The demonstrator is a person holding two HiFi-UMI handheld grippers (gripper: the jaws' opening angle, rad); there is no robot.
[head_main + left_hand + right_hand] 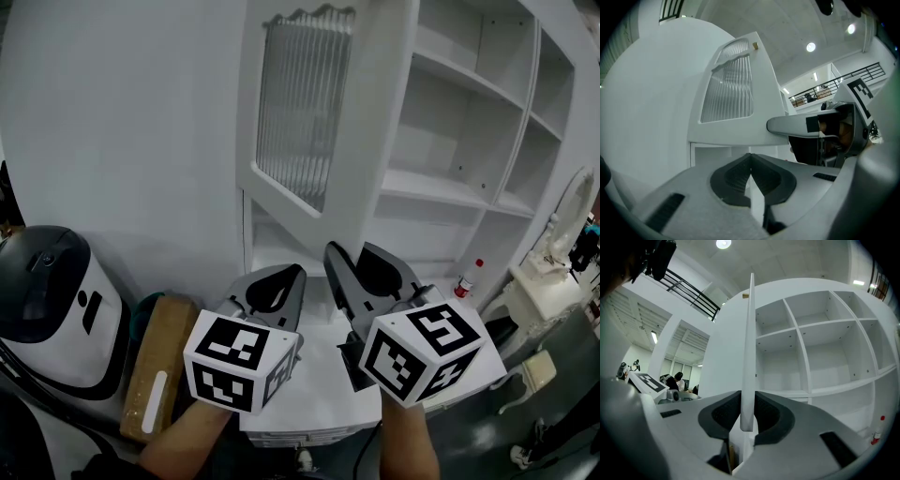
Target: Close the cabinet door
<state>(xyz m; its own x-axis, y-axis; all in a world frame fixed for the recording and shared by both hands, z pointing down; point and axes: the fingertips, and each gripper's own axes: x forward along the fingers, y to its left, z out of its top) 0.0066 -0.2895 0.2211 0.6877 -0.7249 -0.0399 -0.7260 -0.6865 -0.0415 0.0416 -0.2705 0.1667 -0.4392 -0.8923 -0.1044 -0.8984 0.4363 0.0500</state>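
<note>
Right tongs [748, 417] grip the open door [750, 348] at its lower corner; left tongs [750, 163] sit closed, empty, alongside.

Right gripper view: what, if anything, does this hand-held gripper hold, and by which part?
The right hand-held gripper pinches the open cabinet door by its narrow edge, at the lower end.

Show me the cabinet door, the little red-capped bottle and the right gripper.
cabinet door [298, 105], head view, on its ribbed glass panel.
bottle [466, 279], head view, on its body below the red cap.
right gripper [356, 258], head view, between its fingertips.
</note>
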